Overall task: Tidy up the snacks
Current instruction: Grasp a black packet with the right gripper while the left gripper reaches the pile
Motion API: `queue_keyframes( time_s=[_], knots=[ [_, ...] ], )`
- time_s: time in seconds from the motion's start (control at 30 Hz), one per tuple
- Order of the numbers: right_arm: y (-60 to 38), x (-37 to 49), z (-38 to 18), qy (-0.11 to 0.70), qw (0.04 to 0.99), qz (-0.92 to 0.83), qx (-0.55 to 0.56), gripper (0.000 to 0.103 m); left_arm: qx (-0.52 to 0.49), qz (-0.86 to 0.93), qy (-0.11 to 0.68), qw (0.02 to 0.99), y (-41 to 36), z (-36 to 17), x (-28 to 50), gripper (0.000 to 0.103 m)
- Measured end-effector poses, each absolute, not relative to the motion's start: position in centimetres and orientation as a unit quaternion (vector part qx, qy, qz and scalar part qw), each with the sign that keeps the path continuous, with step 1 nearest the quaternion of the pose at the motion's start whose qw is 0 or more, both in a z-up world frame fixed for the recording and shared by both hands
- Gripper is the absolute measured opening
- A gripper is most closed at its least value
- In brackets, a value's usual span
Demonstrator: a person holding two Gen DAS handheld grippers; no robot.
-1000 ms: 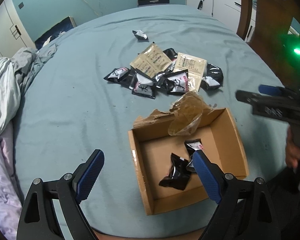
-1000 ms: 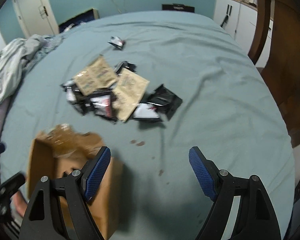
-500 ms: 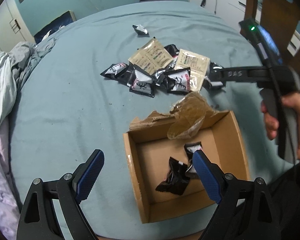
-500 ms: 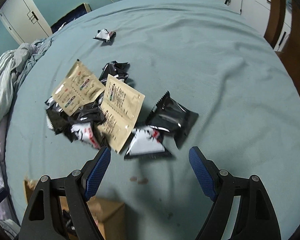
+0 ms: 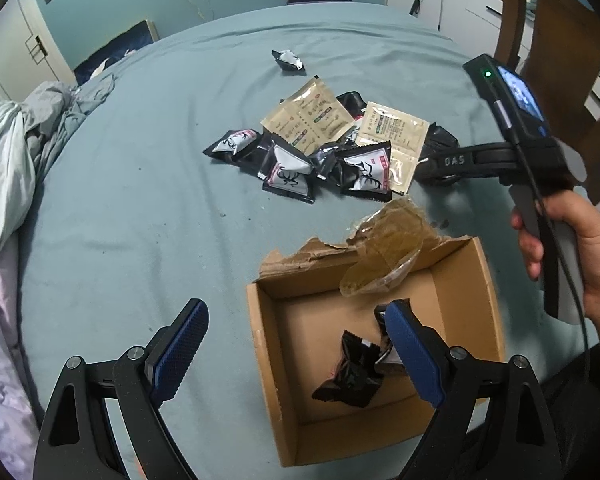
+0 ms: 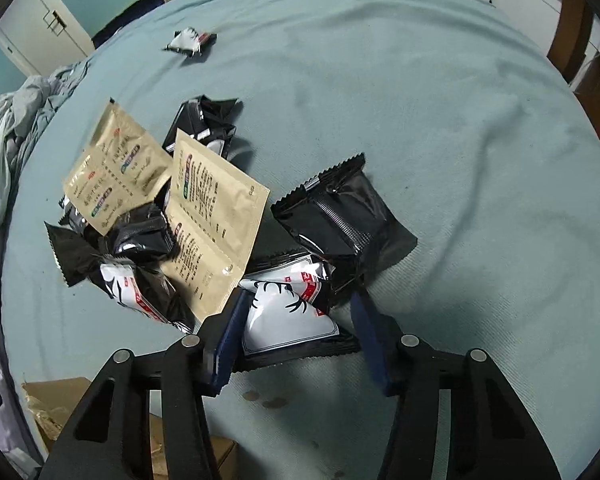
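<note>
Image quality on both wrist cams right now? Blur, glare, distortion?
Left wrist: sharp, heavy fisheye bending the bed edges, dark corner vignette, dim even light. Right wrist: slight motion blur on the far packet, glare on the black wrappers, gripper shadow on the sheet.

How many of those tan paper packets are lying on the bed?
2. One tan packet lies at the far left of the snack pile; the other tan packet lies beside it, overlapping the black snack packs. More could be buried underneath.
</note>
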State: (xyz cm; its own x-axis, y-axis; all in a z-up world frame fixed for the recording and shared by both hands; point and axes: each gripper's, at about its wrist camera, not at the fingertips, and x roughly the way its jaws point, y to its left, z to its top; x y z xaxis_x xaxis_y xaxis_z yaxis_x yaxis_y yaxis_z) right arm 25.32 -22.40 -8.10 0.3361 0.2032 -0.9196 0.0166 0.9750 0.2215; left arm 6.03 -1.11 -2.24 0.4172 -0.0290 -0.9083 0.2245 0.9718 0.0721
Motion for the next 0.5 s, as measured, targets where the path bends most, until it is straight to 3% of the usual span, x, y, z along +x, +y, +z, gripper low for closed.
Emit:
queue_keyframes(
  time_s=[0.07,0.13,0.23,0.27,0.5],
  knots=[
    [-22.8,25.1,-7.9,0.57,0.811,0.066,0.114,0.035,0.096,-0.069,0.535,0.837,-1.0,-2.3,6.2,0.092],
    [-23.2,24.7,-7.3,0.566,0.81,0.074,0.137,0.033,0.091,-0.065,0.535,0.837,-0.7,-2.3,6.3,0.092],
    [-23.6,24.1,-6.4,0.559,0.809,0.088,0.159,0.02,0.08,-0.059,0.534,0.84,-0.1,-2.1,6.6,0.092],
    [-23.8,23.9,-6.2,0.557,0.807,0.095,0.169,0.009,0.076,-0.056,0.533,0.841,0.1,-2.0,6.7,0.092],
    [-25.7,22.5,-5.2,0.542,0.808,0.108,0.206,0.008,0.073,-0.041,0.521,0.85,1.0,-1.4,7.8,0.092]
  ],
)
